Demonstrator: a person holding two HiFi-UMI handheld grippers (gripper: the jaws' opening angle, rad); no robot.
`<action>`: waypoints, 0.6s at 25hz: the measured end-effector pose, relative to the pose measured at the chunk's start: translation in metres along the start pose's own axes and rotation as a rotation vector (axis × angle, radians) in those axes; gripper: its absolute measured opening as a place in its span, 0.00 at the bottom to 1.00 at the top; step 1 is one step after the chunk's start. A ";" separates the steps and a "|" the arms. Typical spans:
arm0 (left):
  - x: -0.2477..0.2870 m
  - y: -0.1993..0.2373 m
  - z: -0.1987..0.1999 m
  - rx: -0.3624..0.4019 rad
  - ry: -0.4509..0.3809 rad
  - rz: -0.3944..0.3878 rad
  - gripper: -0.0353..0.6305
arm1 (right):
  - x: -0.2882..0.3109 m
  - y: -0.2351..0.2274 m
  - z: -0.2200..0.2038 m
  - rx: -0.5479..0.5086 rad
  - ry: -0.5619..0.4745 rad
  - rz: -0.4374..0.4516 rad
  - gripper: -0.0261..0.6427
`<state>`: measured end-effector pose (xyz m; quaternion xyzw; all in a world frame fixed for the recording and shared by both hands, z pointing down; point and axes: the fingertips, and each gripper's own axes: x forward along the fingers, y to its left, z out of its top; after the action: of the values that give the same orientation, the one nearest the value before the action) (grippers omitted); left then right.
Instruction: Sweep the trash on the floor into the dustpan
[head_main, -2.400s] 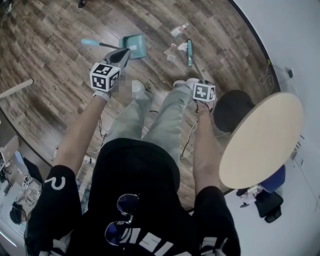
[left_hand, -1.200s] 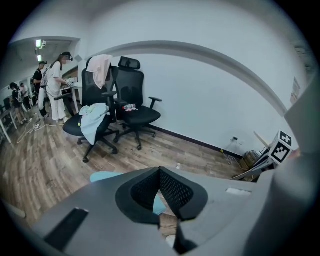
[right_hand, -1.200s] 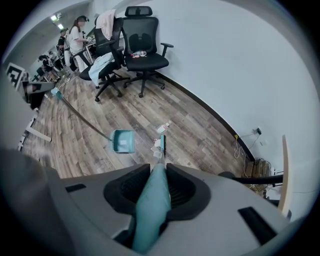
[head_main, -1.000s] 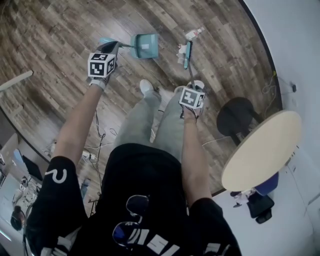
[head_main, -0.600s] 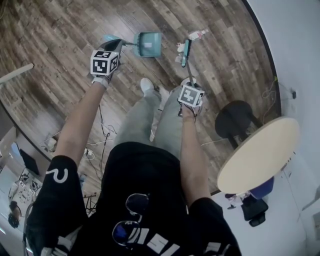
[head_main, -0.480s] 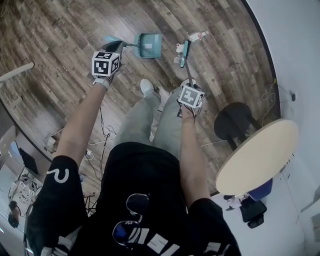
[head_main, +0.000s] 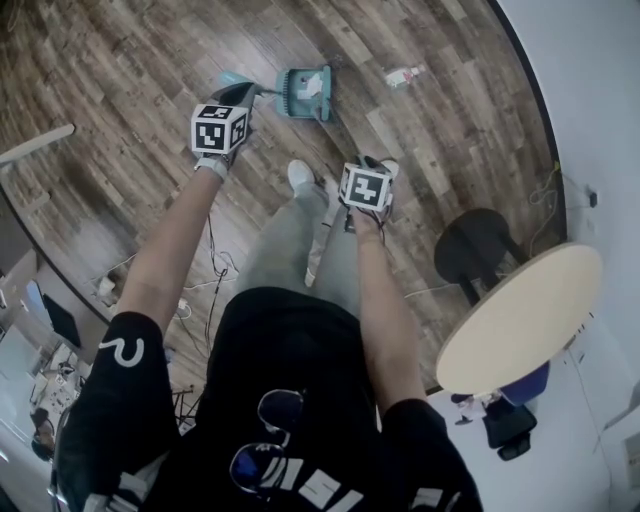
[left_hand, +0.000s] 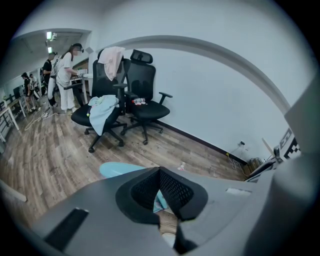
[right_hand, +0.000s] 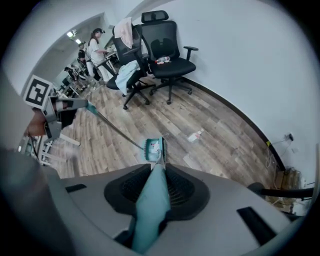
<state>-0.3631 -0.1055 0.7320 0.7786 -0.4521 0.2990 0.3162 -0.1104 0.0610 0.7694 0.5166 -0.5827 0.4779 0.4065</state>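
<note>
Two tools share the job in the head view. At 11 o'clock the left tool (head_main: 243, 93) is closed on the long handle of the teal plastic dustpan (head_main: 300, 95). This seems meant to pin the dustpan's mouth flat against the brown wood-plank floor (head_main: 120, 60). The right tool (head_main: 372, 165), near centre, is clamped on the teal long-handled broom (head_main: 329, 97). The broom's head stands against the pan's 3 o'clock edge, probably to push debris inward. White paper scraps (head_main: 312, 87) lie inside the pan. A small pale wrapper (head_main: 405, 75) lies on the floor at 3 o'clock of the pan, well apart from it.

In the left gripper view, the left tool's jaws are shut on the pale teal handle, which shows between them and juts out toward 9 o'clock. Black office chairs (left_hand: 142, 92) stand beyond.

In the right gripper view, the right tool's jaws grip the teal broom shaft, which runs toward 12 o'clock to the pan. The wrapper rests at 3 o'clock of the pan, so I judge one more sweep is needed.
</note>
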 end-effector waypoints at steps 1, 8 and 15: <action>0.000 0.000 -0.001 -0.002 0.001 -0.001 0.05 | 0.000 0.004 0.006 -0.004 -0.020 0.031 0.17; 0.001 -0.001 -0.001 -0.017 0.010 -0.009 0.05 | -0.017 0.006 0.009 0.038 -0.051 0.124 0.17; -0.018 -0.019 0.035 -0.039 -0.070 -0.064 0.05 | -0.052 -0.018 0.010 0.032 -0.094 0.062 0.17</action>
<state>-0.3476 -0.1160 0.6926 0.7963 -0.4435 0.2526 0.3247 -0.0851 0.0621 0.7194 0.5265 -0.6092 0.4747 0.3554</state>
